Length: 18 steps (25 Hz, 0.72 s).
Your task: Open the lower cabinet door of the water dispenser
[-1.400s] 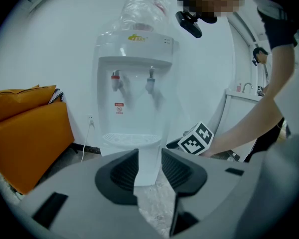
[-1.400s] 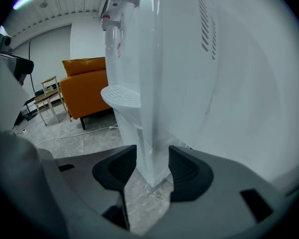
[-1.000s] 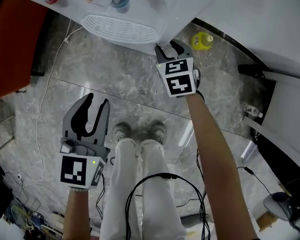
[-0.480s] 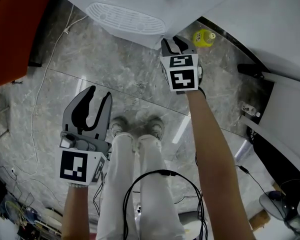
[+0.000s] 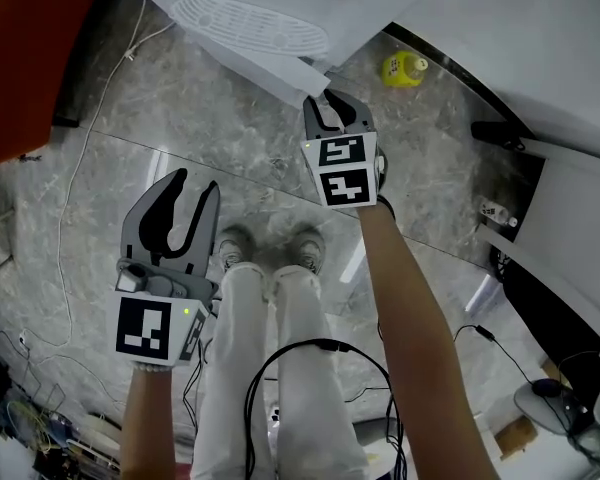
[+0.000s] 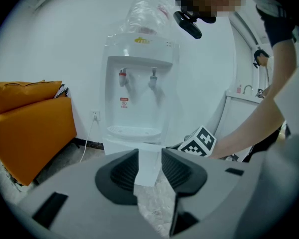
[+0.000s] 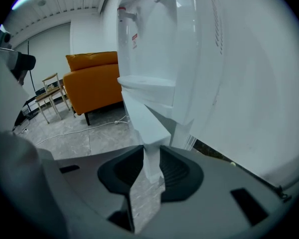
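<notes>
The white water dispenser [image 6: 138, 93] stands ahead; its drip tray [image 5: 248, 26] shows at the top of the head view. The lower cabinet door [image 5: 272, 68] stands swung out a little from the body. My right gripper [image 5: 325, 103] is at the door's free edge; its jaws are closing, and the door edge [image 7: 147, 126] sits between the pads and touches both. My left gripper [image 5: 180, 193] hangs back over the floor, open, with nothing between its fingers. In the left gripper view the door only shows far behind the left gripper [image 6: 149, 171].
An orange sofa [image 6: 25, 118] stands left of the dispenser. A white cable [image 5: 80, 198] runs over the marble floor. A yellow object [image 5: 402, 68] lies by the wall at the right. The person's shoes [image 5: 270, 248] stand just below the grippers.
The right gripper's jaws have narrowed onto the door edge and it has drawn back from the dispenser, with the door swinging out. The left gripper has stayed put.
</notes>
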{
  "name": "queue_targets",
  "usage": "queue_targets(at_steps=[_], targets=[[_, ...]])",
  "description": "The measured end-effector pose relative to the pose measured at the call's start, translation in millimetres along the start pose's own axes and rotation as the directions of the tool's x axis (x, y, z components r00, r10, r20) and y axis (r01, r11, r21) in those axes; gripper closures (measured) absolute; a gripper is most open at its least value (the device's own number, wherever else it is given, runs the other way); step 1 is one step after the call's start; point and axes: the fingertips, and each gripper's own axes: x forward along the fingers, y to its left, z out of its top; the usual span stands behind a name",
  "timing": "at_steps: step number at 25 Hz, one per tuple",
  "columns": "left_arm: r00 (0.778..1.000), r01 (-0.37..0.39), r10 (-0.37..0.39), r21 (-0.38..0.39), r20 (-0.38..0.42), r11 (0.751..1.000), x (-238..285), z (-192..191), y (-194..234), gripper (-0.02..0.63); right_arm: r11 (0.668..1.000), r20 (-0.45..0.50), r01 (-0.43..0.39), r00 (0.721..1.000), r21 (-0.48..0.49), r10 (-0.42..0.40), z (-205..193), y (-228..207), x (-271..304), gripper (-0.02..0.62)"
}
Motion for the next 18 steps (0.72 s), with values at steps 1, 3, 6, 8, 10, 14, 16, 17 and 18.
queue_targets(at_steps=[1, 3, 6, 8, 10, 14, 16, 17, 18], targets=[[1.0, -0.001, 0.001, -0.002, 0.001, 1.0, -0.7, -0.3, -0.3, 0.463, 1.0, -0.001, -0.005, 1.0, -0.004, 0.005, -1.8, 4.6, -1.4, 0.489], [1.0, -0.002, 0.002, -0.008, 0.003, 1.0, -2.5, -1.4, -1.4, 0.463, 1.0, -0.002, -0.017, 1.0, -0.011, 0.017, -5.1, 13.7, -4.7, 0.492], [1.0, 0.0, 0.0, -0.012, 0.001, 1.0, -6.1, -4.5, -4.5, 0.463, 0.999, -0.002, -0.041, 0.999, -0.016, 0.041, -9.7, 27.0, -9.9, 0.495], [1.0, 0.002, -0.002, -0.012, -0.001, 1.0, -8.5, -6.8, -6.0, 0.463, 0.998, -0.003, -0.06, 0.998, -0.023, 0.059, -13.0, 35.4, -12.9, 0.499], [1.0, 0.0, 0.0, -0.016, -0.002, 1.0, -10.6, -8.6, -6.3, 0.463, 0.997, -0.007, -0.078, 0.997, -0.029, 0.078, -15.8, 42.1, -14.6, 0.502], [1.0, 0.005, -0.006, -0.033, -0.016, 0.999, -11.5, -11.4, -8.9, 0.463, 0.996, -0.024, -0.089, 0.996, -0.028, 0.088, -20.2, 47.5, -16.8, 0.527], [1.0, 0.01, -0.011, -0.043, -0.024, 0.999, -10.7, -12.1, -10.3, 0.46, 0.995, -0.038, -0.096, 0.995, -0.03, 0.095, -24.4, 52.4, -20.1, 0.592], [1.0, 0.01, -0.011, -0.049, -0.027, 0.999, -9.6, -12.3, -10.8, 0.458, 0.994, -0.044, -0.102, 0.994, -0.031, 0.101, -27.3, 55.8, -22.6, 0.592], [1.0, 0.009, -0.011, -0.056, -0.029, 0.998, -7.8, -12.4, -11.6, 0.457, 0.994, -0.049, -0.107, 0.993, -0.028, 0.105, -30.6, 58.6, -25.9, 0.592]])
